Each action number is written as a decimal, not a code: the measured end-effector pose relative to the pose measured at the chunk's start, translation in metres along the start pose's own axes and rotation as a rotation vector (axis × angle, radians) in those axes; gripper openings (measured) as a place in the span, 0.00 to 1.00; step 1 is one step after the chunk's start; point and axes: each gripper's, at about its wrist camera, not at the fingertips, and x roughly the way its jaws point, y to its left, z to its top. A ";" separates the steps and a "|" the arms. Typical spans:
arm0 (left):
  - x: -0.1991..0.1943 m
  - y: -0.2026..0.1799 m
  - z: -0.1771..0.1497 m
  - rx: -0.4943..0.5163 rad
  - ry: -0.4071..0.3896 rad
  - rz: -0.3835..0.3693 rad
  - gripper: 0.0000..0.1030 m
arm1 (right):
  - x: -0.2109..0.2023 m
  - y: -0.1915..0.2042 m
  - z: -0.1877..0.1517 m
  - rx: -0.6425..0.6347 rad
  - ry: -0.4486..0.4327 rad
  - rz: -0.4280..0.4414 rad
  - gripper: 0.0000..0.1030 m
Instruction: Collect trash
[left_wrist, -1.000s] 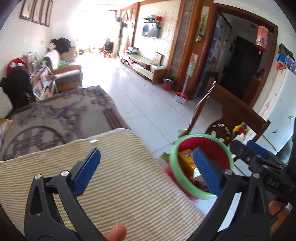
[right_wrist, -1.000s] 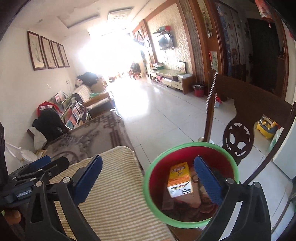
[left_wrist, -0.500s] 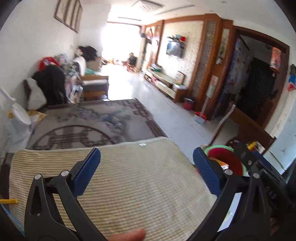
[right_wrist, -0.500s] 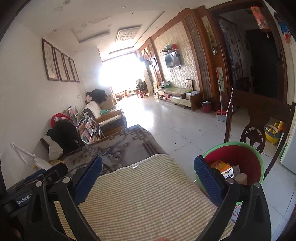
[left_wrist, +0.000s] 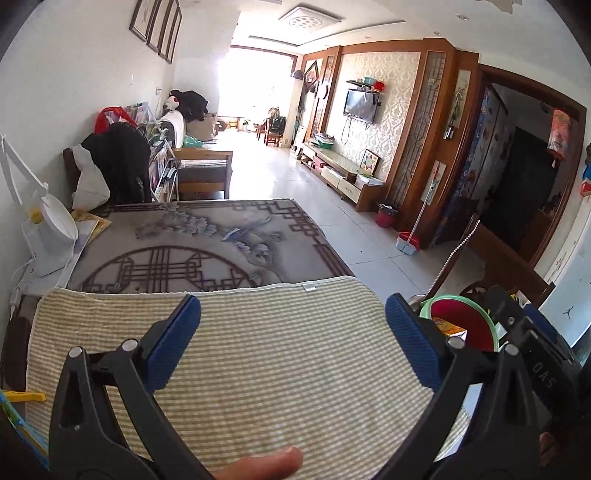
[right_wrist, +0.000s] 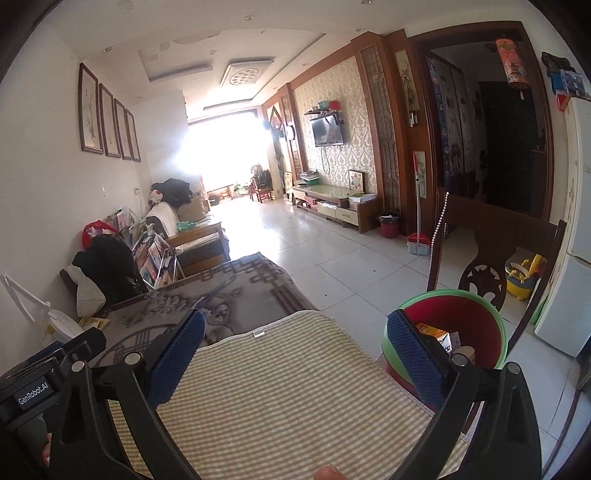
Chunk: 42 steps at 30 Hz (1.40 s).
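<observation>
Both of my grippers have pulled back and levelled since a second ago; the bin, then close under them, now sits lower right. My left gripper and right gripper stand with jaws spread wide, holding nothing. One red bin with a green rim, at 4 o'clock off the tabletop edge, holds one orange carton and some unclear items. One striped mat shows no trash. I judge collection largely done, unless litter lies out of view.
</observation>
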 end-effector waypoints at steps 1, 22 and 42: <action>0.000 0.001 0.000 -0.003 0.002 0.001 0.95 | -0.003 -0.002 -0.002 0.002 -0.001 -0.005 0.93; -0.004 0.025 -0.007 -0.018 0.028 0.022 0.95 | -0.008 0.009 -0.011 0.009 0.008 -0.001 0.93; -0.001 0.035 -0.010 -0.027 0.046 0.028 0.95 | 0.004 0.017 -0.017 -0.009 0.039 0.010 0.93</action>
